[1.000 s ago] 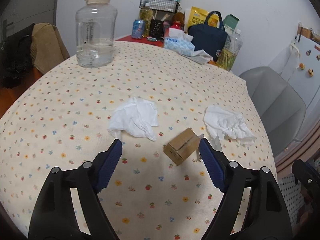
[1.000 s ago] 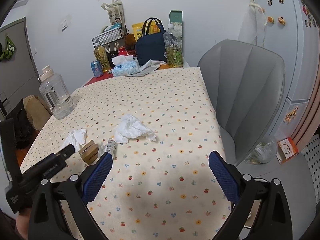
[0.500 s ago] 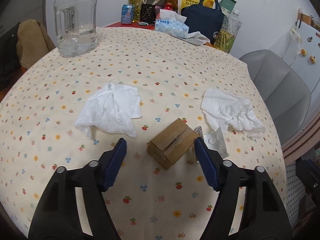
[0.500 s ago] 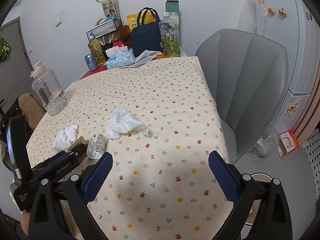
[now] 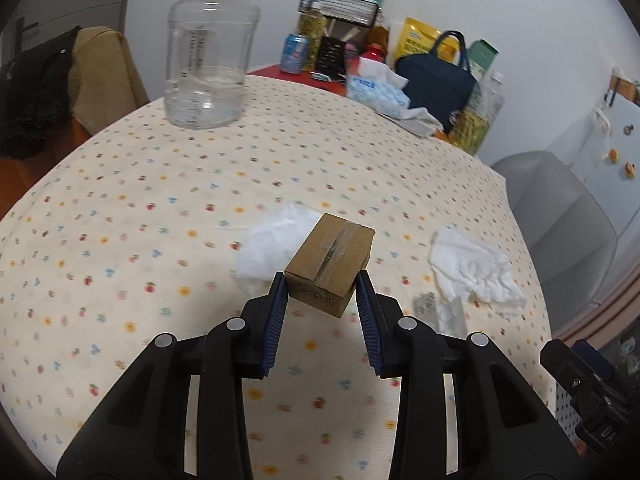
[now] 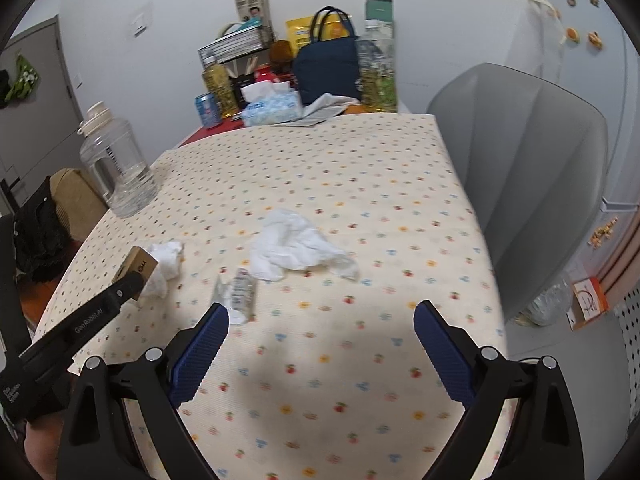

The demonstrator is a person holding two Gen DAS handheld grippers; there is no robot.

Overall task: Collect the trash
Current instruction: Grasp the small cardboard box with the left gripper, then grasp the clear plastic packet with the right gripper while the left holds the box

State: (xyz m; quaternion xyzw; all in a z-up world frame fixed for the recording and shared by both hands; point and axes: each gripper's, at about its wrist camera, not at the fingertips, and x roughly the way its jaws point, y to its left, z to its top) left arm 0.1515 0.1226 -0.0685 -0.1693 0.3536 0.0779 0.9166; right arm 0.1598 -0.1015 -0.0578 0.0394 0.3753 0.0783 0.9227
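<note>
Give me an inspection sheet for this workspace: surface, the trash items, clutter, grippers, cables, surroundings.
Surface: table under a cream tablecloth with small fruit print.
Job's things: small brown cardboard box sealed with tape; crumpled white tissue behind it; larger crumpled white tissue; small crinkled clear plastic wrapper.
Clutter: large clear plastic water jug, blue tissue pack, navy handbag, drink can, bottles and a wire basket at the far end.
Grippers: left gripper has just been closing, its pads on both sides of the box, which looks lifted; right gripper open, empty, above the cloth.
Cables: nothing seen.
Surroundings: grey chair, white fridge with magnets.
</note>
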